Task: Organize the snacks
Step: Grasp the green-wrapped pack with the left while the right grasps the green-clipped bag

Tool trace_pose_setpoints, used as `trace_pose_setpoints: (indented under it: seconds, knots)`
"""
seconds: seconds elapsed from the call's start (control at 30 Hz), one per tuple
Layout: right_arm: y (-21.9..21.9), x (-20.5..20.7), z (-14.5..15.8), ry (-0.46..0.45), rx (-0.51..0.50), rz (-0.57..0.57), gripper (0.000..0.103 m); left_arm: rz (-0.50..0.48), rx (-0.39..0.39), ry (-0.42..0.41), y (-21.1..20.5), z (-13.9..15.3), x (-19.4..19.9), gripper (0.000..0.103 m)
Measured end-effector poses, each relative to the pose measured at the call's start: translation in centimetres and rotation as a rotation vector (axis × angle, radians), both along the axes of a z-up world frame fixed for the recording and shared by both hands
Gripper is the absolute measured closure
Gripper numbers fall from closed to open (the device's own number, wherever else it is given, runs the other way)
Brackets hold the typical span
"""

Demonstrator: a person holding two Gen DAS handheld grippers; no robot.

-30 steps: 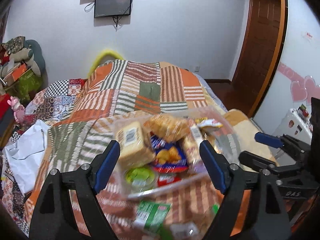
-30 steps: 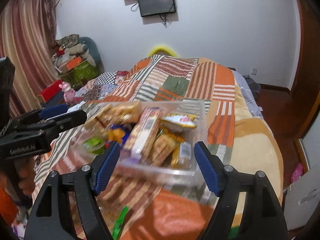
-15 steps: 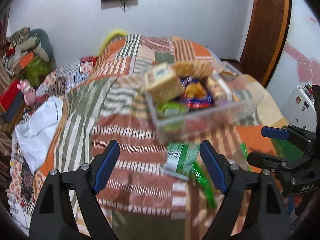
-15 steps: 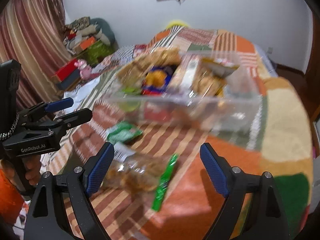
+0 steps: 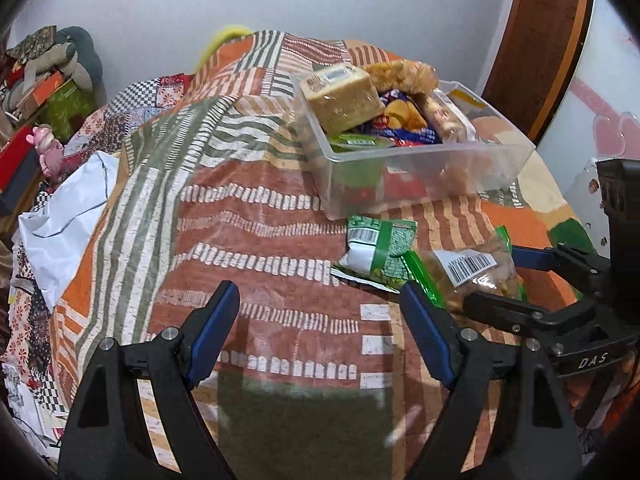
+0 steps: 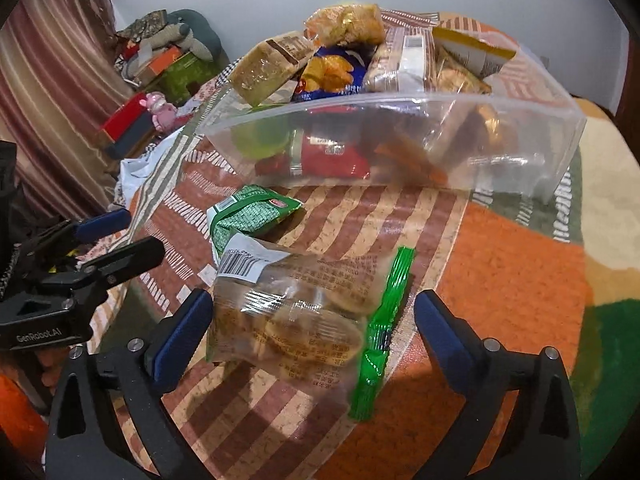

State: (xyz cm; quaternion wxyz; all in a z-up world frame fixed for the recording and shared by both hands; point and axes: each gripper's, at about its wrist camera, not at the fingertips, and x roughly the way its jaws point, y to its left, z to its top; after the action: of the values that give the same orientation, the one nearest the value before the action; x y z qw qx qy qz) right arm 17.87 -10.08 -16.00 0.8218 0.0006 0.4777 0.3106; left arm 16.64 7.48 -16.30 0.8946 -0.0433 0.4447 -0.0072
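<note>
on the patchwork bedspread (image 5: 248, 216), near its right edge, a clear bin (image 6: 400, 136) sits heaped with snacks. before it lie a green packet (image 6: 256, 216) and a clear cookie bag (image 6: 296, 312). the right gripper (image 6: 312, 328) is opening around the bag, pads clear; the left gripper (image 5: 320, 320) stands part open, empty.

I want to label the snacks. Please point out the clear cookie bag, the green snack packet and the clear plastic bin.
clear cookie bag (image 6: 296, 316): right wrist view, middle of the wrapper.
green snack packet (image 6: 250, 218): right wrist view, its printed face.
clear plastic bin (image 6: 500, 148): right wrist view, its near wall.
</note>
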Motion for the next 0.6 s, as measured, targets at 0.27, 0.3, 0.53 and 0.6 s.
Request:
trace_pose_setpoints:
  seconds: [0.27, 0.3, 0.53, 0.6]
  knots:
    - [-2.1, -0.4, 0.4, -0.038, 0.009, 0.015, 0.029, -0.038, 0.007, 0.028, -1.8, -0.9, 2.3, 0.02]
    - [-2.4, -0.4, 0.5, -0.041, 0.009, 0.011, 0.031, -0.04, 0.013, 0.032, -2.0, -1.1, 2.7, 0.02]
    - [-5.2, -0.2, 1.2, -0.067, 0.009, -0.042, 0.039, -0.043, -0.008, 0.074, -2.9, -2.7, 5.8, 0.02]
    - [-5.7, 0.0, 1.2, -0.068, 0.012, -0.052, 0.041, -0.045, -0.016, 0.082, -3.1, -3.0, 6.3, 0.024]
